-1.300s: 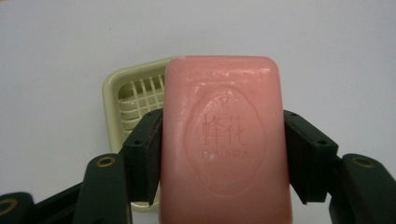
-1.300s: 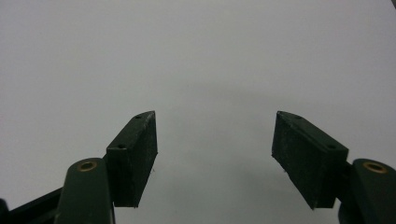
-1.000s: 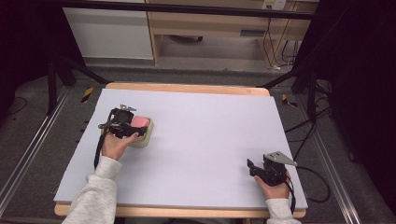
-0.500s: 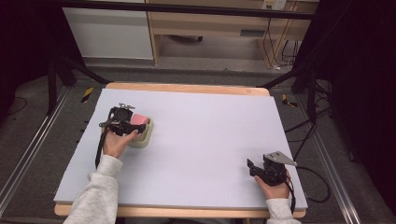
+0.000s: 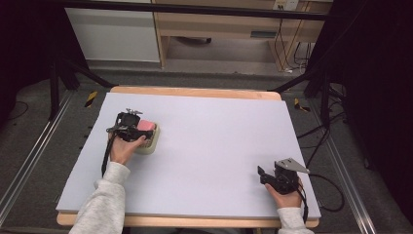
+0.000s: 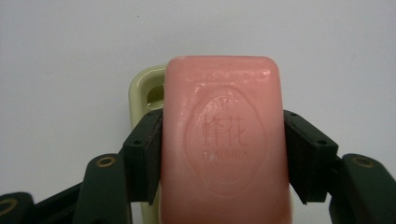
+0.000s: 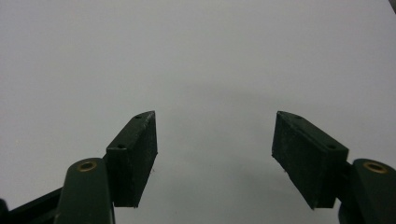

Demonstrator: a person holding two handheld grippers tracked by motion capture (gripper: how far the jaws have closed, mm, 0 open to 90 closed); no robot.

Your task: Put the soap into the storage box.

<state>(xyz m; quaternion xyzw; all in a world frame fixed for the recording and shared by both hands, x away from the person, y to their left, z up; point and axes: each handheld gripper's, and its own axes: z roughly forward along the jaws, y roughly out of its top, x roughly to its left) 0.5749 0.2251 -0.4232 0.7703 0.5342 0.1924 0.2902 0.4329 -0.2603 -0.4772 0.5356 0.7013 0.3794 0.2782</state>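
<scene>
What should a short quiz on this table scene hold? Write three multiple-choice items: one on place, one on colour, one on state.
1. Where is the soap bar?
A. between the left tool's jaws, over the soap dish
B. beside the right tool
C. on the floor

2. What colour is the soap bar?
A. blue
B. pink
C. white

3. How does the right tool stand?
A. shut on a sponge
B. shut on the dish
C. open, holding nothing

Answers: 1 A, the left tool has a jaw pressed on each side of the bar; 2 B, the left gripper view shows it pink; 3 C, its jaws stand apart over the bare table.
</scene>
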